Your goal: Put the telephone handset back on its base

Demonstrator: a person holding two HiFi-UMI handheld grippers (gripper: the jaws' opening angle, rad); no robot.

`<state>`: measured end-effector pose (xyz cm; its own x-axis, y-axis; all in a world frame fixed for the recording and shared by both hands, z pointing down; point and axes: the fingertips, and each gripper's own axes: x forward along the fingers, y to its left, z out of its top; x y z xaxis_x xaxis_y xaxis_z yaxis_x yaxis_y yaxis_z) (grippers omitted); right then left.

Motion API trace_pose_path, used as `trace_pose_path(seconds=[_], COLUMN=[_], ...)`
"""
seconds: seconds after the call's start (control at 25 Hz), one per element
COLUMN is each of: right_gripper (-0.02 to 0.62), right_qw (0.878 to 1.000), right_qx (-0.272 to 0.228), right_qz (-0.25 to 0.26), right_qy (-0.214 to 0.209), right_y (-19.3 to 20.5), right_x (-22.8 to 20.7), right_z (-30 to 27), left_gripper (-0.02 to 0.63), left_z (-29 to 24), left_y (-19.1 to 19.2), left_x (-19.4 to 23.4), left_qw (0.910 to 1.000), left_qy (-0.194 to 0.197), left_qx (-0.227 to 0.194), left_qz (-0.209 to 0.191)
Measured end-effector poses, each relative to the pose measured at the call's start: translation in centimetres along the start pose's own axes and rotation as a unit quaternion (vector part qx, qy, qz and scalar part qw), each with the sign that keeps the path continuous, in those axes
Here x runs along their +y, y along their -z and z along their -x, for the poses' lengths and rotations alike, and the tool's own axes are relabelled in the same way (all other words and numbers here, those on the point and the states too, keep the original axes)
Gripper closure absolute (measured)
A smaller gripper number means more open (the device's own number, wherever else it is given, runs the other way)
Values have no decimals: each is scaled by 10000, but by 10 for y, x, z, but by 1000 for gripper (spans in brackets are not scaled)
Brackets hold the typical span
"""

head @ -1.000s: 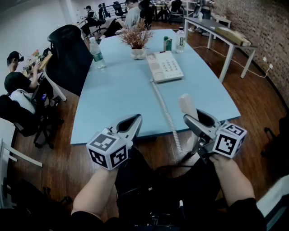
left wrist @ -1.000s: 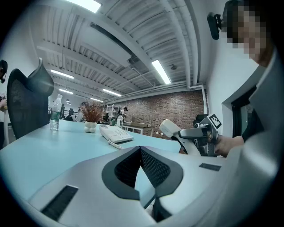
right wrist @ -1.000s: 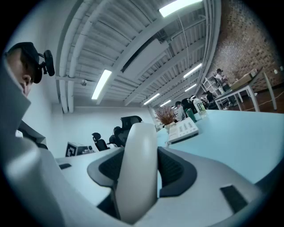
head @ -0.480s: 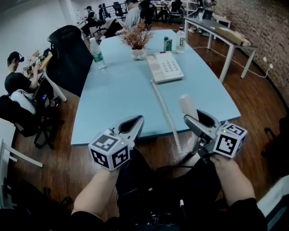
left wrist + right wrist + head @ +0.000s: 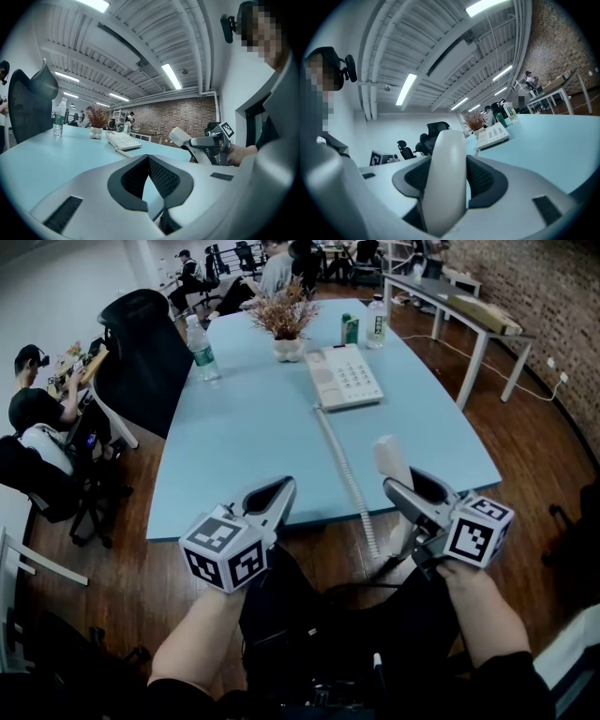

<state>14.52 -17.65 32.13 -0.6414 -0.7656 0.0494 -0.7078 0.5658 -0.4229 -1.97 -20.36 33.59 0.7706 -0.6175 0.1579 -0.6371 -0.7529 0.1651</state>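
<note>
The white telephone base (image 5: pixel 344 378) with its keypad lies on the light blue table (image 5: pixel 244 437), far from me, its cradle bare. A coiled cord (image 5: pixel 342 465) runs from it over the near table edge. My right gripper (image 5: pixel 405 489) is shut on the white handset (image 5: pixel 388 459), which sticks up between its jaws above the table's near right corner. The handset (image 5: pixel 445 178) fills the gap between the pads in the right gripper view. My left gripper (image 5: pixel 279 489) hovers over the near edge, shut with nothing in it, its tips touching (image 5: pixel 148 158).
A potted dried plant (image 5: pixel 286 322), a water bottle (image 5: pixel 199 351), a green can (image 5: pixel 348 331) and another bottle (image 5: pixel 377 322) stand at the table's far end. A black office chair (image 5: pixel 141 343) is at the left. People sit at the left and behind. Another desk (image 5: pixel 459 301) stands at the right.
</note>
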Motion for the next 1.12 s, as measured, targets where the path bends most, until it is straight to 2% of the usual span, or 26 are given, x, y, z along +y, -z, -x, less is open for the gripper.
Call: trace_pose_path(seconds=[0.4,0.72,0.88,1.04,1.12], right_gripper=[348,348,348,348,348], right_qw=[10000,10000,9994,9960,9946], right_qx=[21,-76,121,541,751], right_qz=[-1,23,247,644,647], right_qy=[51,-6,-203,-314,-320], right_y=[1,-13,-36,-65,-76], right_x=[-3,4,4,-2,-13], right_z=[1,-2,-34,-84,-114], left_gripper=[611,611,611,611,611], left_z=[0,2,2,7,8], left_y=[1,-9,-13,-12,-13], left_x=[3,5,13,22,25], left_qw=[10000,9997,9997,9995,9994], left_qy=[-39,-162,-191,-259,-279], left_qx=[0,-72,-147,-172,-195], left_qz=[37,-143,-109,10,37])
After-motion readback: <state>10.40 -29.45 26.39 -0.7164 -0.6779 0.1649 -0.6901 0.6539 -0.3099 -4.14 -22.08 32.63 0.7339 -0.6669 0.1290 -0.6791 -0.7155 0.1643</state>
